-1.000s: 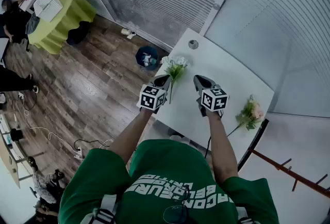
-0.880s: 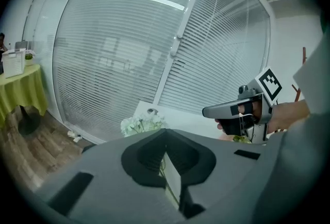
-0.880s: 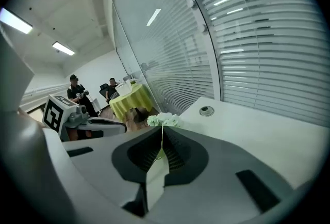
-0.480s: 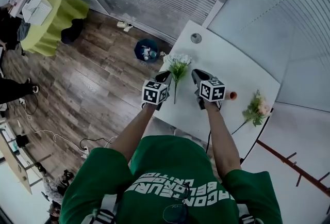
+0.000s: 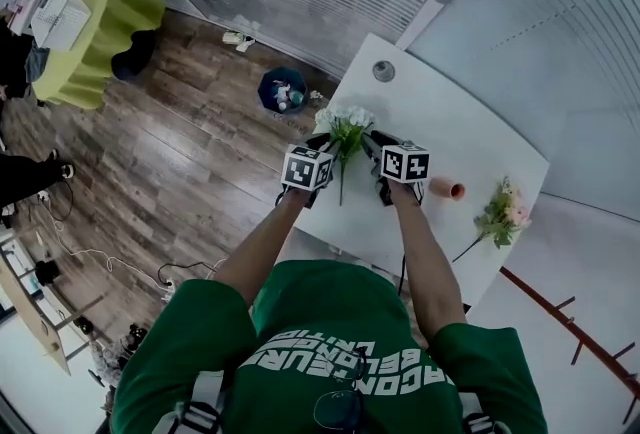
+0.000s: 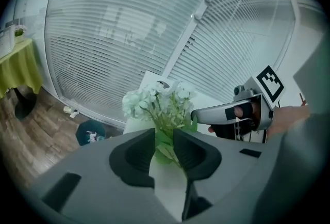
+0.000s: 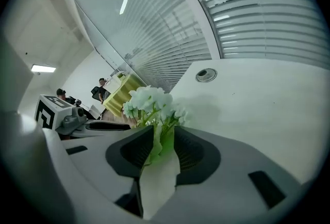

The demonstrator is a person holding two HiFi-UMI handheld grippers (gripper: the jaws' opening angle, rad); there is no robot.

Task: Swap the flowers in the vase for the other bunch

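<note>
A bunch of white flowers (image 5: pixel 345 127) with green stems lies on the white table (image 5: pixel 470 137) near its left edge. My left gripper (image 5: pixel 320 144) and right gripper (image 5: pixel 371 144) hang just above it, one on each side. Both have just been opening and stand open; the stems (image 6: pixel 164 138) show through the gap without the pads pressing on them. The right gripper view shows the same blooms (image 7: pixel 151 100) beyond its jaws. A small orange vase (image 5: pixel 447 188) lies to the right. A pink bunch (image 5: pixel 503 215) lies near the table's right edge.
A round metal cap (image 5: pixel 383 71) sits in the table's far corner. On the wooden floor to the left are a blue bin (image 5: pixel 283 89) and a yellow-green covered table (image 5: pixel 100 17). Slatted glass walls close off the far side.
Both grippers have come down and closer to the white bunch, and their jaws have opened. The orange vase has come into the head view.
</note>
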